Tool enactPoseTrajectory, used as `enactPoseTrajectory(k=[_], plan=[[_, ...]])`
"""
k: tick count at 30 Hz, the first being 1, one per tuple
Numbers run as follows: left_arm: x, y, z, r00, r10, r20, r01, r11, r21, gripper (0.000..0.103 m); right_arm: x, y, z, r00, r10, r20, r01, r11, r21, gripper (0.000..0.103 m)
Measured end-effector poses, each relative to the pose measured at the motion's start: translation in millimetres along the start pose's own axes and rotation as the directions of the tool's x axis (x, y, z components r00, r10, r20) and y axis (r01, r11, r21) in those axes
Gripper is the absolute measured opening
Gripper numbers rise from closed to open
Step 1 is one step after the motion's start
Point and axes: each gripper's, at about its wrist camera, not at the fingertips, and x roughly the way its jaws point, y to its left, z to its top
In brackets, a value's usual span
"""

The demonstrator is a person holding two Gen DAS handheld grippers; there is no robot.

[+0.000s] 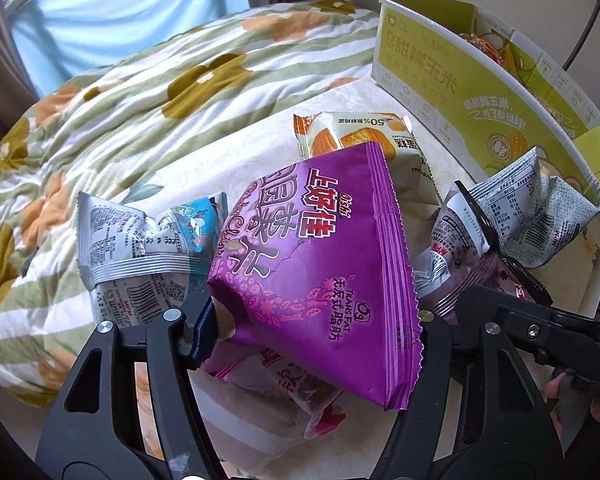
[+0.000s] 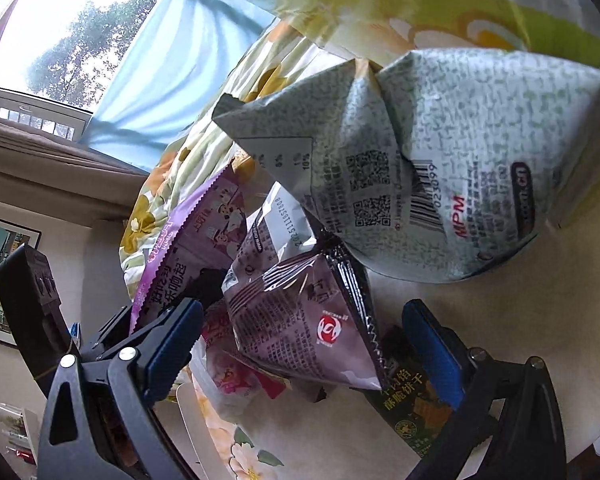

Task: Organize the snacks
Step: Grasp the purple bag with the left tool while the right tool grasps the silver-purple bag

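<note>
- Low in the left wrist view, the left gripper is pinching the purple Oishi chip bag across its lower end; the blue pad at lower left is denting the film.
- At the bottom of the right wrist view, the right gripper is standing spread, its blue pads either side of a mauve foil snack packet without pressing it.
- Just above that, a pale green speckled packet is leaning toward the upper right, and a dark green biscuit pack is lying under the right finger.
- Around the purple bag, a silver-and-blue packet is sitting at left and an orange cake packet behind.
- Toward the upper right, the green corn carton is waiting open on the cream table.
- These bags are looking light, puffy, slick and crushable, so gripping a crimped seam probably suits best.
</note>
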Motion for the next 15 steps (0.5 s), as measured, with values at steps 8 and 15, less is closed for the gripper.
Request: enactPoseTrajectory(k=[8, 15], plan=[[-20.4, 5.7, -8.7, 1.0, 0.017, 0.017, -0.017, 0.999, -0.043, 0.06, 4.6, 4.0, 2.5, 1.0, -0.008, -0.017, 0.007, 1.0, -0.029, 0.099], [-35.5, 10.5, -19.6, 0.999, 0.025, 0.025, -0.022, 0.995, -0.098, 0.06, 7.4, 11.2, 0.8, 0.998, -0.005, -0.056, 0.002, 0.999, -0.048, 0.068]])
